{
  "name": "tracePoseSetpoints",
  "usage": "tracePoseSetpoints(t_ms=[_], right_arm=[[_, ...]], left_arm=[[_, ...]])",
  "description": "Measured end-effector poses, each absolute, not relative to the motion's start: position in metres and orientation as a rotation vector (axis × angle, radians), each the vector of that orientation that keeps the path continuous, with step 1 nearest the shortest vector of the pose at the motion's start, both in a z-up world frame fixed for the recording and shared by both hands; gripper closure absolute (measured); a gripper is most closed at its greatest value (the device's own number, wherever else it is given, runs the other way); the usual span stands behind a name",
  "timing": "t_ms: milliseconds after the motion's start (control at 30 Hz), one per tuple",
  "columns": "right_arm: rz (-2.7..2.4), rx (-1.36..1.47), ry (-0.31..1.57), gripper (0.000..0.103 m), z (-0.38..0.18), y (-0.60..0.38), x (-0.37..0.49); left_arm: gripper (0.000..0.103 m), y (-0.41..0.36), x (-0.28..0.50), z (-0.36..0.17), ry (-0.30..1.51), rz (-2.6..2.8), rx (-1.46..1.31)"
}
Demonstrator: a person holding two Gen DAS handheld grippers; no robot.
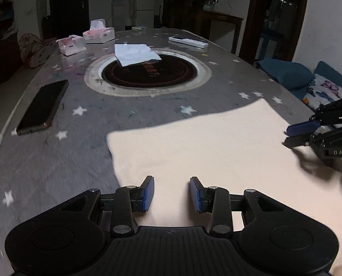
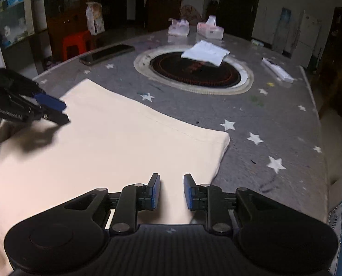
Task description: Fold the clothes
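My left tongs hang above the cream garment, pads parted, nothing between them but the cloth lying below. No pinch there.

My right tongs likewise over the garment, pads apart with a narrower gap; bare cloth shows through the gap and neither pad presses on it. Its last reading barely differs from the one before.

The garment lies flat and smooth on the grey star-printed table cover. From my left tongs it spreads ahead and off to the right; its left edge runs just left of the left pad, and its far-left corner sits a little ahead. From my right tongs it spreads ahead and to the left; its hemmed right corner lies ahead and slightly right of the right pad, near it. So each pair of tongs sits close to one side edge of the cloth, on the near end.

Seen from the left, the right tongs come in from the right edge over the cloth, their shadow on it. Seen from the right, the left tongs reach in from the left, also over the cloth with a shadow beneath.

Beyond the garment: a round inset burner in mid-table with a folded white cloth lying partly over its rim. A dark phone lies left of my left tongs, well clear of the garment. Two tissue boxes and a white remote sit at the far end.
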State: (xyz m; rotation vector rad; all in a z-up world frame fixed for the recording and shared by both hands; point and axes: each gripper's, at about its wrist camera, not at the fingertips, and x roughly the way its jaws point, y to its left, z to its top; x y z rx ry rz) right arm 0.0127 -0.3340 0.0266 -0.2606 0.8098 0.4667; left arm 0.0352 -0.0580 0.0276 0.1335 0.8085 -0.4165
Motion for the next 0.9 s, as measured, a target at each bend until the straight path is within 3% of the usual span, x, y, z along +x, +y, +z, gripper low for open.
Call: tracePoseSetpoints(t_ms=[467,667,900], right_arm=[[0.388,-0.213,0.793,0.076,0.019,-0.338,0.072],[0.504,-0.234,0.769,0.068,0.036,-0.323,0.029],[0.773,-0.264,0.757,0.067,0.049,-0.268,-0.041]], left_arm=[[0.064,-0.055,0.100,0.027,0.775,-0.350,0.154],[0.060,-0.008,0.057,0.044,0.734,-0.234,0.097],[0.052,0.050,-0.022,0.045,0.713,0.022,0.058]])
